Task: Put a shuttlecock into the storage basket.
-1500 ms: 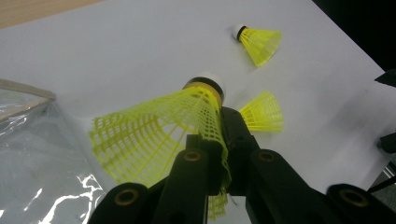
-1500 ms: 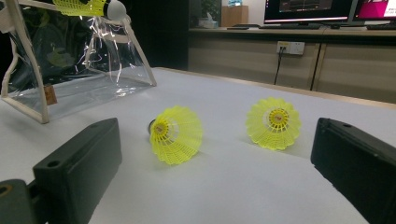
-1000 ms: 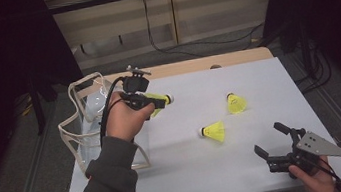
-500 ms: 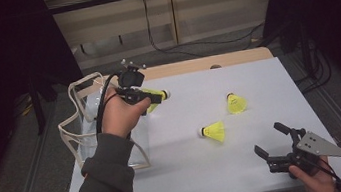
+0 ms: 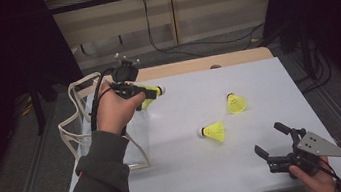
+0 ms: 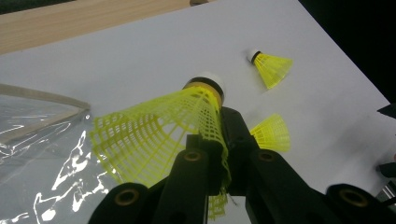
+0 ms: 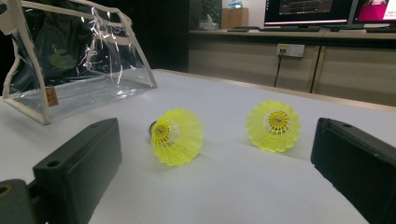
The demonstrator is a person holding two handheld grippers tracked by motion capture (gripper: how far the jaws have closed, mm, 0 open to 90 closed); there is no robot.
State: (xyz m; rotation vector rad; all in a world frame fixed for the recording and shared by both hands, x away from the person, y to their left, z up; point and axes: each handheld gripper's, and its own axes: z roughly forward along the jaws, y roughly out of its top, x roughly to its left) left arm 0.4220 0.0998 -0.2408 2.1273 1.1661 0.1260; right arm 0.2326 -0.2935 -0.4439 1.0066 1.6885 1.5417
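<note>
Evidently the step in hand is bagging: our left gripper (image 6: 219,158) has its fingers (image 6: 201,163) pinched on the mesh skirt of a yellow shuttlecock (image 6: 163,126), cork end pointing away beyond the fingertips. The clear bag (image 5: 113,134), with cream trim, sits just beside and below those fingers, mouth upward. To do this well, we judge the shuttlecock should be carried fully over the bag's mouth before release, skirt kept clear of the rim (image 5: 76,89), since thin film may snag or fold. Grip looks light; squeezing harder would crush the mesh.

Left hand (image 5: 112,109) is raised above the surface (image 5: 194,173), forearm coming in from below, gripper levelled and pointing away from the bag.

Right gripper (image 5: 279,149) rests low near the surface edge, fingers (image 7: 79,158) spread wide, holding nothing. Ahead of them lie two more shuttlecocks, the nearer one (image 7: 177,136) and the farther one (image 7: 273,125), apart from each other, skirts facing the fingers.
</note>
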